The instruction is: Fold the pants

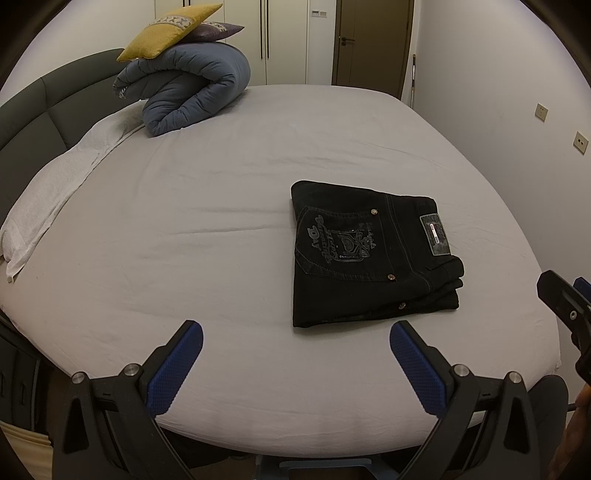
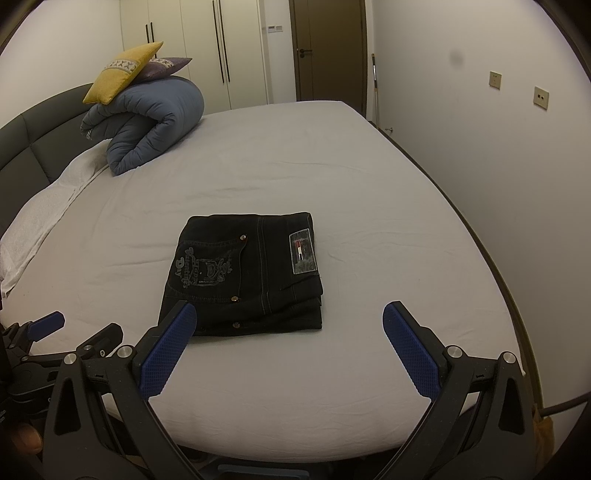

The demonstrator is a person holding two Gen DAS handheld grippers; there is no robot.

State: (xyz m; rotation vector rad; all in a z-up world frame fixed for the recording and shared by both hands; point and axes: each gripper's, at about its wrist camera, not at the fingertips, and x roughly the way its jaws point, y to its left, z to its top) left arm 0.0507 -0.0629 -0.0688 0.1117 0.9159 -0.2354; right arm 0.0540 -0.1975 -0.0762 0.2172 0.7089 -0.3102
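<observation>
A pair of black jeans (image 1: 369,258) lies folded into a compact stack on the grey bed sheet, back pocket embroidery and waist label facing up. It also shows in the right wrist view (image 2: 255,280). My left gripper (image 1: 295,336) is open and empty, held above the near part of the bed, left of and nearer than the jeans. My right gripper (image 2: 290,315) is open and empty, just in front of the jeans' near edge, apart from them. The right gripper's edge shows at the far right of the left wrist view (image 1: 565,306).
A rolled blue duvet (image 1: 188,92) with a yellow cushion (image 1: 170,31) on top sits at the bed's far left. A white towel (image 1: 55,184) lies along the dark headboard (image 1: 33,107). A wall with sockets runs along the right side.
</observation>
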